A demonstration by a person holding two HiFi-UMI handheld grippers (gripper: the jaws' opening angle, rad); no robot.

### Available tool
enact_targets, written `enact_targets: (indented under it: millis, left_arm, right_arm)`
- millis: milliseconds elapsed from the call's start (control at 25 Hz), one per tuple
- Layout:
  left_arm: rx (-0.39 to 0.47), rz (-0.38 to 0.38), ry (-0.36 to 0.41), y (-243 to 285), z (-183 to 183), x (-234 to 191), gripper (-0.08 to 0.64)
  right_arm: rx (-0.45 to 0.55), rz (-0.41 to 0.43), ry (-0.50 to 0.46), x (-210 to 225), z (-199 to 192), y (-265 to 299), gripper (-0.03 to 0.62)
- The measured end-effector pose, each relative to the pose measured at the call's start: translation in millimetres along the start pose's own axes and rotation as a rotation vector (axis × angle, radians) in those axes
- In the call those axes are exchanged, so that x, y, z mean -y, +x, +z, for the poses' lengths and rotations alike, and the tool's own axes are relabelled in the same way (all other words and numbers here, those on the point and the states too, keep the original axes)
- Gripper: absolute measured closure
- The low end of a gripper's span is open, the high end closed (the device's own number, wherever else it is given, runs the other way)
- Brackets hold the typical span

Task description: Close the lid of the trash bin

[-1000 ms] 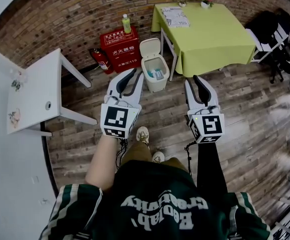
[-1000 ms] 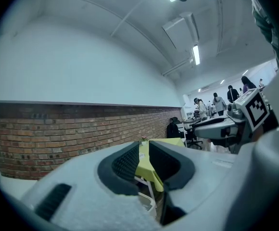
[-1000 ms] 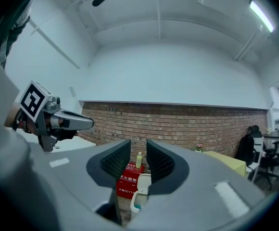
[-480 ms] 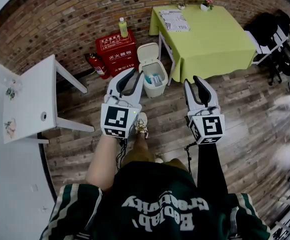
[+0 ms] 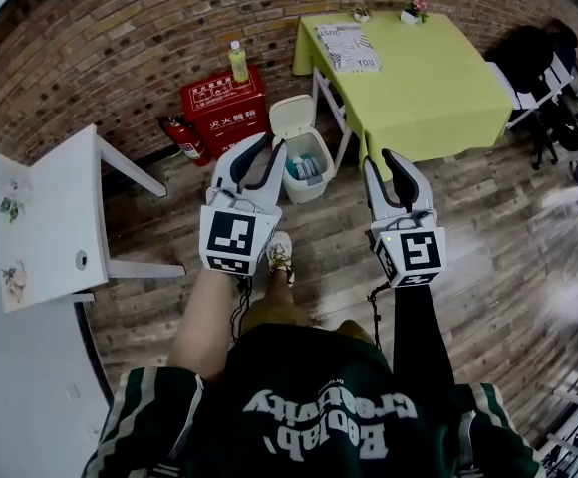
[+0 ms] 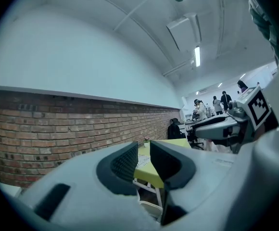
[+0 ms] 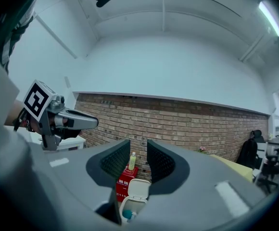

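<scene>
Our left gripper (image 5: 269, 148), fingers just opening, and right gripper (image 5: 382, 161), fingers apart, hold nothing, so we could topple the trash bin (image 5: 309, 170) ahead of them by shoving its raised lid (image 5: 291, 116) sideways.

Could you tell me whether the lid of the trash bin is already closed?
No, the lid stands raised behind the trash bin, leaving its mouth open.

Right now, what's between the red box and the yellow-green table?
The open white plastic trash bin, between red metal box and yellow-green clothed table; head view shows it.
</scene>
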State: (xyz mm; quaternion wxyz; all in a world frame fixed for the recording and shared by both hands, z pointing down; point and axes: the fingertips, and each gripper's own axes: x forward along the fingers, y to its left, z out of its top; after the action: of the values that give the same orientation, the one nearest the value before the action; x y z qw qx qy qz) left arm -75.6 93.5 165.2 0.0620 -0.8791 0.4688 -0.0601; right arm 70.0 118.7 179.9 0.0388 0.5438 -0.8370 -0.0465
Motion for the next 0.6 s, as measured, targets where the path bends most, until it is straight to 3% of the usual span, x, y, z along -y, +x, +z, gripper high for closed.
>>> enact_targets:
  millis: [600]
  left_arm:
    - [-0.030, -0.043, -0.010, 86.2, -23.3, -64.0, 0.466]
  right_arm:
    - [-0.053, -0.008, 0.029, 27.9, -21.9, 99.6, 0.465]
